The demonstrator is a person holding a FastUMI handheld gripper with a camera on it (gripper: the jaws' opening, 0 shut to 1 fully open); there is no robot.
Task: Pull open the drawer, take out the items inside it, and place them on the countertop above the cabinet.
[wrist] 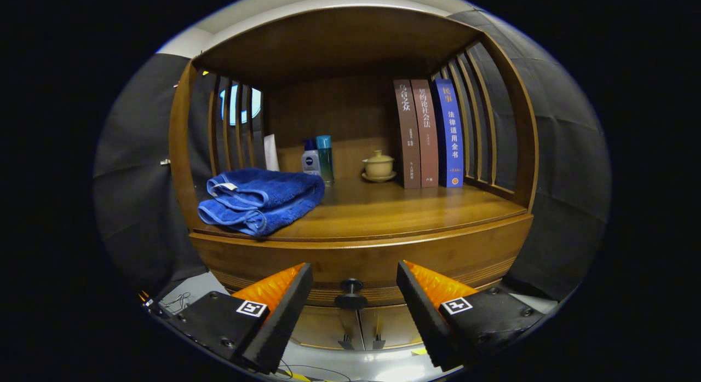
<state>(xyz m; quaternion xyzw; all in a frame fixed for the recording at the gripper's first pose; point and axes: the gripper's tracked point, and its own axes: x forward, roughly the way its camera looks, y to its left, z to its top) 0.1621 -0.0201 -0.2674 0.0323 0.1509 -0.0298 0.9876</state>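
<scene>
A wooden cabinet stands in front of me, its drawer front shut below the countertop. A small dark round knob sticks out from the drawer's lower middle. My gripper is open, and the knob sits right between the two fingertips with a gap on each side. Neither finger touches the knob. Whatever lies inside the drawer is hidden.
On the countertop a folded blue towel lies at the left front. Two small bottles, a lidded ceramic cup on a saucer and three upright books stand at the back. Slatted side walls and a wooden roof enclose the shelf.
</scene>
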